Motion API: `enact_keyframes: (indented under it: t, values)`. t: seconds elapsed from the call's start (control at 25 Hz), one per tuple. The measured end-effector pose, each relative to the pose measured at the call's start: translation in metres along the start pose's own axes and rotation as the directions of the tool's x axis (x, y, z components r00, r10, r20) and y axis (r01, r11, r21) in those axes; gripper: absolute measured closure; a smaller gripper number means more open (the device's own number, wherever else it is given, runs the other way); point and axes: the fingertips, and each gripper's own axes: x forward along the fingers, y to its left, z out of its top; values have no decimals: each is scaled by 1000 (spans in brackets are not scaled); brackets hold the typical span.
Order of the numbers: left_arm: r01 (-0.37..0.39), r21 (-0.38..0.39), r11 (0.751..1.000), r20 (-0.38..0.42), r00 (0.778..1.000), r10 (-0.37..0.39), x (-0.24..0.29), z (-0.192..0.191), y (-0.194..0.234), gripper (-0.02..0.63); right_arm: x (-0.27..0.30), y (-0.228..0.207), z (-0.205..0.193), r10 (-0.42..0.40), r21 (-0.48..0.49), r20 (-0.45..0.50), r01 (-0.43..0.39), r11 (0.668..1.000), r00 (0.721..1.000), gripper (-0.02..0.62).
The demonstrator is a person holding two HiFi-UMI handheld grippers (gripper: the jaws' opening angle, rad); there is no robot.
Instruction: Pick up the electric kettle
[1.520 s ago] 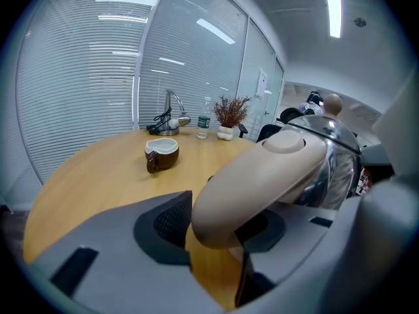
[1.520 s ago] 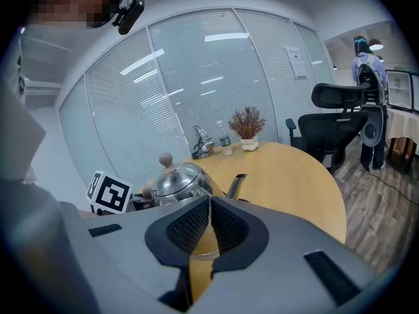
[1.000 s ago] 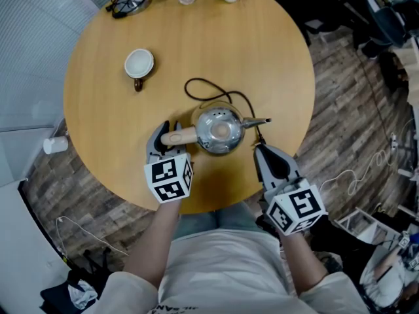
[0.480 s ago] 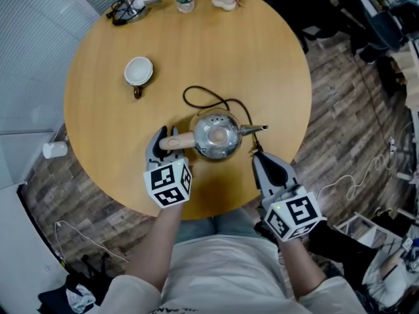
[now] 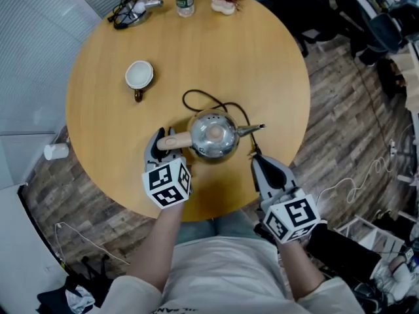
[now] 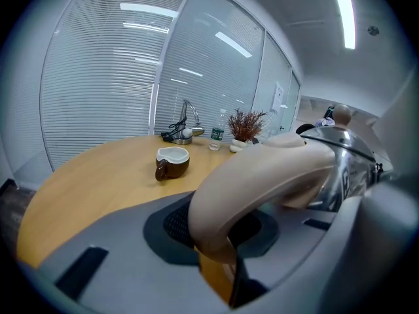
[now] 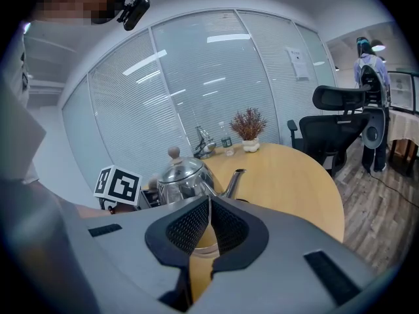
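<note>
The round wooden table [image 5: 262, 57] carries the electric kettle [image 5: 213, 135] on its near half, in front of the person. The steel body stands upright, its spout [image 5: 252, 129] pointing to the right in the head view and its pale handle [image 5: 175, 140] to the left. The black cord [image 5: 196, 95] loops away from the kettle across the tabletop, and a brown cup [image 5: 139, 76] stands well apart on the far left.

The reach and the grasp look done. The left gripper [image 5: 165, 145] has the handle between its jaws, and in the left gripper view the curved grip fills the space between the pads [image 6: 177, 224], so the jaws are clamped on it. The lift itself seems yet to come: the kettle appears to sit on the table, though its base is hidden in the right gripper view. Whether the cord has slack enough for the lift cannot be judged from here.

The left forearm [image 5: 154, 241] reaches forward from the body over the near table edge, with its gripper angled downward along the handle. The right forearm [image 5: 298, 267] comes in likewise, and the right gripper [image 5: 256, 162] hovers just below the spout tip, near the table's edge. Its jaws are pressed together on nothing and aimed toward the kettle.
</note>
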Motion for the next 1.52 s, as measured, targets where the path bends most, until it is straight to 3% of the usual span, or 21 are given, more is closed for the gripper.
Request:
enact_keyframes:
  t: [1.08, 1.52]
  values:
    - [-23, -19, 1000, 34, 999, 24, -31, 29, 11, 518, -6, 14, 28, 44, -31, 65, -42, 999, 997, 560]
    - [0, -23, 1000, 27, 1000, 1, -51, 37, 9, 518, -18, 23, 44, 67, -75, 89, -60, 995, 994, 560]
